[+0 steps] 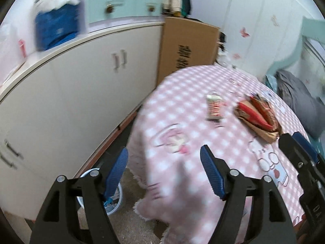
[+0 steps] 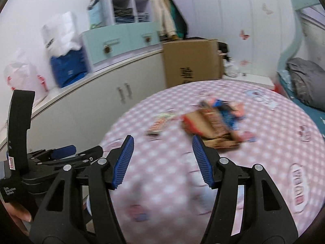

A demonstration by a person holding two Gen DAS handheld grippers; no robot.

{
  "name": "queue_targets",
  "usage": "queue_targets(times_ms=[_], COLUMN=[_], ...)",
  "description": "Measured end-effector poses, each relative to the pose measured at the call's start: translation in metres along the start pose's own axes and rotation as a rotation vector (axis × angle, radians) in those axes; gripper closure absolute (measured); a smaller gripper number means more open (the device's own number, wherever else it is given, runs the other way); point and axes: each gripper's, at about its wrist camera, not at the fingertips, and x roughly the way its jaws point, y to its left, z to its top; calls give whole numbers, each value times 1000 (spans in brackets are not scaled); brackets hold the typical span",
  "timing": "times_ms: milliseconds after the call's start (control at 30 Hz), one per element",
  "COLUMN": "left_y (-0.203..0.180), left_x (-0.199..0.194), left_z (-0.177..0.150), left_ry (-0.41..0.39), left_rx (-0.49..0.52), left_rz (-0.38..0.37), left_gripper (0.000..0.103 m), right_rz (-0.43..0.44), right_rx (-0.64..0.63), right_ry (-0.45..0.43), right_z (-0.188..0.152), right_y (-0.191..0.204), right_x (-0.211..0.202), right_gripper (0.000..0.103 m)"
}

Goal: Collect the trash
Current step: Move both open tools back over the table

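Left wrist view: bucket holds something, contents unclear.

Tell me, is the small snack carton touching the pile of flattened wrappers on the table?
Apart. The left wrist view shows pink checked tablecloth between the snack carton and the wrapper pile.

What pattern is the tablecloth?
Pink and white checks with cartoon prints on the tablecloth; clearest in the left wrist view.

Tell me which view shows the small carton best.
Left wrist: the small carton stands clear on the checked cloth, beside the wrapper pile. The right wrist shows it only as a low, motion-blurred smear.
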Motion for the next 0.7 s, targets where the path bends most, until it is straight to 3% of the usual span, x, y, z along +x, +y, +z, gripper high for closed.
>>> queue_targets(times_ms=[333, 700], left_y=[-48, -61], left_x=[41, 77], left_z=[21, 40], left_ry=[39, 56], left_rx=[60, 61], left_rz=[-28, -10], left_gripper=[31, 31], right_rz=[-75, -51], right_rx=[61, 87], right_ry=[19, 59], right_z=[12, 24], right_y=[-70, -91], right_x=[13, 42], right_gripper=[43, 43])
